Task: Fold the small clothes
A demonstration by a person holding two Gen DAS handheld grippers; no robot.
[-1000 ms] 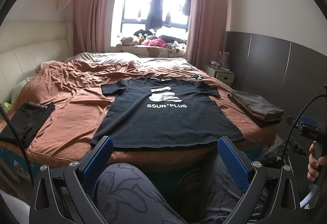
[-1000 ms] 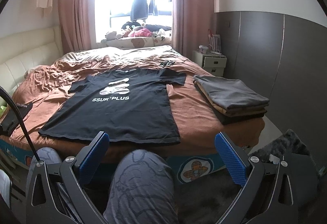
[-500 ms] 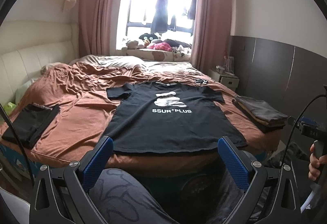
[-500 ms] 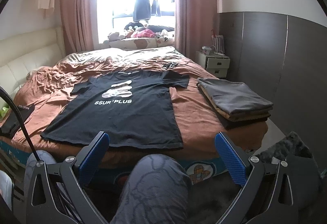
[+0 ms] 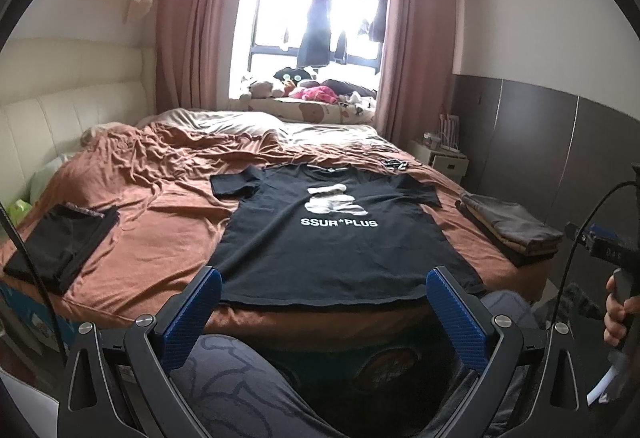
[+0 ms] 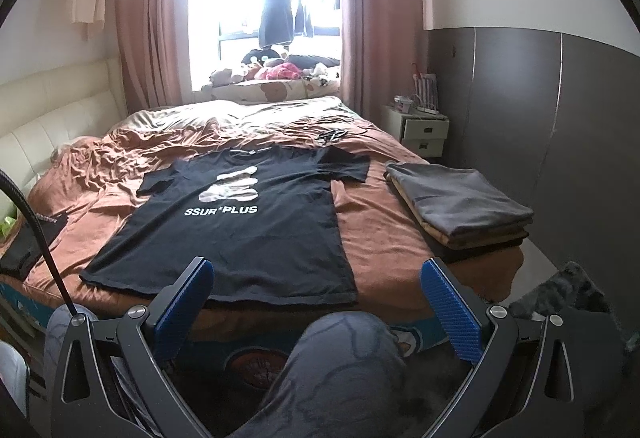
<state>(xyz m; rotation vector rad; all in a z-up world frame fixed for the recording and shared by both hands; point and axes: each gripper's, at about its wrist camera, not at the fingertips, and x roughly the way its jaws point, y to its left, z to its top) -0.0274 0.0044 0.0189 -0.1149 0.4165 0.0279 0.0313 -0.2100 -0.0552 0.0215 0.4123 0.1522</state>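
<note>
A black T-shirt (image 5: 336, 238) with white "SSUR*PLUS" print lies flat, front up, on the brown bed sheet, hem toward me. It also shows in the right wrist view (image 6: 244, 222). My left gripper (image 5: 324, 302) is open and empty, held off the bed's near edge just short of the hem. My right gripper (image 6: 316, 298) is open and empty, also short of the hem, near the shirt's right corner. The person's knee (image 6: 340, 358) sits below both grippers.
A stack of folded clothes (image 6: 460, 206) lies on the bed's right edge. A folded dark garment (image 5: 60, 242) lies at the left edge. The rumpled brown sheet (image 5: 160, 174) covers the bed. A nightstand (image 6: 424, 130) stands at the far right. A dark rug (image 6: 568, 294) covers the floor.
Both grippers have risen and tilted up a little, so the shirt and bed sit lower in view. Both stay open; the shirt has not moved.
</note>
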